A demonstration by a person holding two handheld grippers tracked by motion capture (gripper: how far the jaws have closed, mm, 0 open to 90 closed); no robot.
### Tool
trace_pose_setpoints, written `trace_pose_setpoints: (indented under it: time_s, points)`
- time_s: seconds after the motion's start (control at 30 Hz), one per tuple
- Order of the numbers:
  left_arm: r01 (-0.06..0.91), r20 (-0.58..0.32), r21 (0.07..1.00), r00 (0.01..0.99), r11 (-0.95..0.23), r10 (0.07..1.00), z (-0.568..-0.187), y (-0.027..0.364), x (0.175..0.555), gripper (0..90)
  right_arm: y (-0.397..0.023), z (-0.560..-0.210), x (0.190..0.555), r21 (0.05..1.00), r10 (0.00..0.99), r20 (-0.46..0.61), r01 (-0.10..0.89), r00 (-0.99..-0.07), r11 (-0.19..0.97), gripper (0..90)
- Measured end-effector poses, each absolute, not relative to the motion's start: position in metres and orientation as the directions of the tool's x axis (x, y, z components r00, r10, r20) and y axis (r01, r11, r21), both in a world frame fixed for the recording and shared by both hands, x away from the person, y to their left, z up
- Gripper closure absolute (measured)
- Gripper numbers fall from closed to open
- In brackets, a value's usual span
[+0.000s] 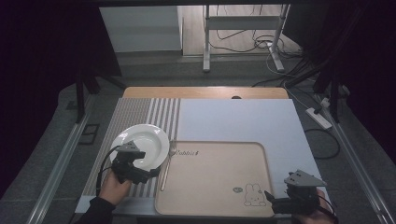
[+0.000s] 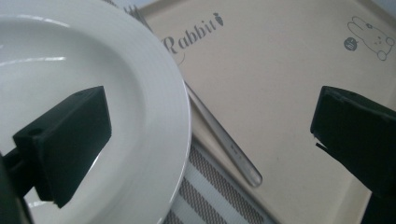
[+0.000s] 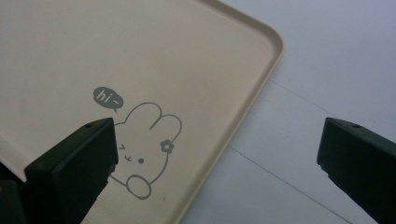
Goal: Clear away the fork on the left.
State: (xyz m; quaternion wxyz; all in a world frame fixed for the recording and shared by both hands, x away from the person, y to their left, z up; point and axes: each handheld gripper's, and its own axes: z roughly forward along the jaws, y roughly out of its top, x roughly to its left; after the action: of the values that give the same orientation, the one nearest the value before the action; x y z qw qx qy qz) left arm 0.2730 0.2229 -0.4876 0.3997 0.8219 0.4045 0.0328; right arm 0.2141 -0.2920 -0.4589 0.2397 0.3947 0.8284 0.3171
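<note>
While the white plate (image 1: 142,144) sits on the striped mat (image 1: 140,112) at the left of the high view, just beside the beige tray (image 1: 215,179), the left gripper (image 1: 152,173) hangs at its lower rim, probably lined up to take that rim. Its jaws stand wide apart, one over the plate's bowl, the other over the tray, clamping nothing. A fork (image 2: 224,140) lies along the tray's left edge. At lower right, the right gripper (image 1: 273,198) waits with jaws wide apart astride the tray's corner near the rabbit drawing (image 3: 142,149), likely ready to steady it.
</note>
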Motion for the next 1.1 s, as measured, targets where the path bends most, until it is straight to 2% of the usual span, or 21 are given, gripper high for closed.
trace_pose_setpoints:
  time_s: [0.37,0.63,1.1]
  points:
    - [0.664,-0.291,0.677,0.638,-0.318,0.712,-0.491,0.243,0.253,0.0,-0.292,-0.459,0.214,0.713,0.804,-0.147,0.501,-0.576,0.490,0.0]
    - [0.674,-0.269,0.670,0.612,-0.312,0.744,-0.492,0.252,0.241,0.0,-0.292,-0.459,0.214,0.717,0.808,-0.150,0.500,-0.570,0.486,0.0]
    - [0.683,-0.281,0.678,0.583,-0.273,0.762,-0.494,0.267,0.219,0.0,-0.295,-0.458,0.215,0.731,0.832,-0.126,0.516,-0.540,0.446,0.0]
